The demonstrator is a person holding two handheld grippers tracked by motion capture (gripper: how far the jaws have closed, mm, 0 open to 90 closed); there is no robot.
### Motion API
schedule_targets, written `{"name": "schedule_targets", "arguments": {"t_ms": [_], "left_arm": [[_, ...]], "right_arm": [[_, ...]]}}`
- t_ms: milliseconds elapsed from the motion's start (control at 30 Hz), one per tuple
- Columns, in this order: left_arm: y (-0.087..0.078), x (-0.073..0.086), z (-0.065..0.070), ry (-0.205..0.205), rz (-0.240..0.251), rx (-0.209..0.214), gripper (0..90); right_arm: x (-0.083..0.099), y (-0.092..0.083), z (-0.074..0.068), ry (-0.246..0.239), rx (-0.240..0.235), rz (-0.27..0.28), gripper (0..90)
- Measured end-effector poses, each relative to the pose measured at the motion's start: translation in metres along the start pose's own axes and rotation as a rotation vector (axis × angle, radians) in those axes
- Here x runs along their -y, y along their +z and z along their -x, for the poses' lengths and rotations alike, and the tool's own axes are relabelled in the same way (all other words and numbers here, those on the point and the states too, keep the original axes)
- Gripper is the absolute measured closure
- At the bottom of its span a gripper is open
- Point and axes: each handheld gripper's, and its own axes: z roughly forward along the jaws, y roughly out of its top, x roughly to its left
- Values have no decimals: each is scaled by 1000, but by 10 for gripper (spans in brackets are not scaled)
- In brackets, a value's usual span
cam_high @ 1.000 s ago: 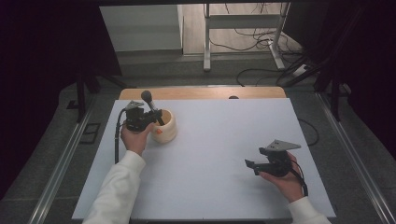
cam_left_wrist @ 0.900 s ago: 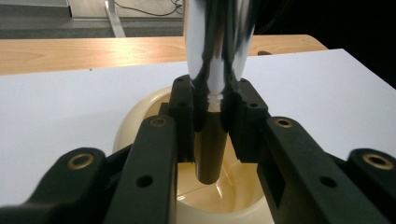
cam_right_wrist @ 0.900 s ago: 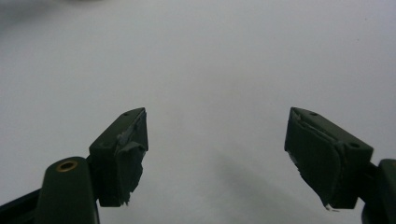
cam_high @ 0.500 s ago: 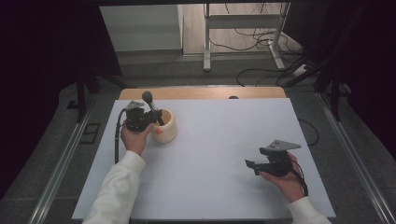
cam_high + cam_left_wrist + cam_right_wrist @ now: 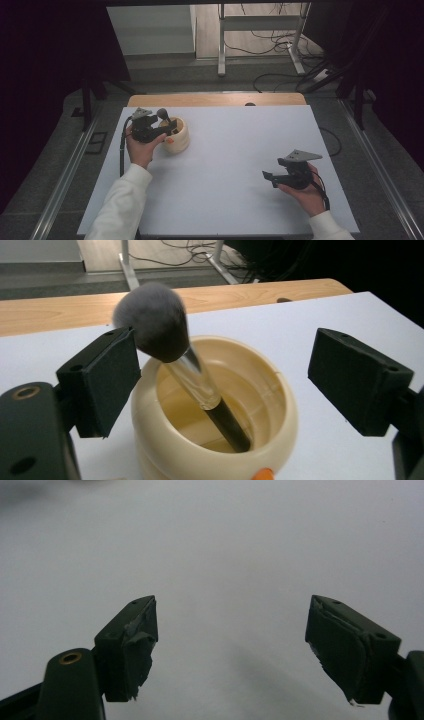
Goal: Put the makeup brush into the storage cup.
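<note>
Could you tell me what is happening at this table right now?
A person holds a tool in each hand at a white table. The left tool is at a cream round pot, and its jaws have just been opening: a makeup brush stands handle-down in the pot, leaning with its bristle head against one pad, no longer gripped. The right tool rests open over bare table near the front edge, holding nothing.
</note>
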Motion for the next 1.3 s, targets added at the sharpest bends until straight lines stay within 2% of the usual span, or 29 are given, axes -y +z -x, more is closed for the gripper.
{"name": "schedule_targets", "arguments": {"t_ms": [233,333,533,733,967,1067,1200,1300], "left_arm": [[-3,0,3,14,-14,15,119],[-5,1,3,8,-19,35,109],[-15,7,4,34,-50,52,88],[-23,12,1,34,-87,81,57],[-34,18,2,35,-91,105,52],[-39,22,3,43,-102,126,54],[-45,27,7,78,-121,127,56],[-52,34,10,93,-109,122,65]], "right_arm": [[0,0,0,-1,0,-2,218],[0,0,0,0,0,-1,217],[0,-1,2,7,-3,4,213],[1,-3,3,10,-10,14,199],[2,-4,6,23,-11,17,181],[1,-5,6,25,-10,24,178],[2,-5,5,29,-17,25,175],[2,-6,5,26,-16,24,175]]}}
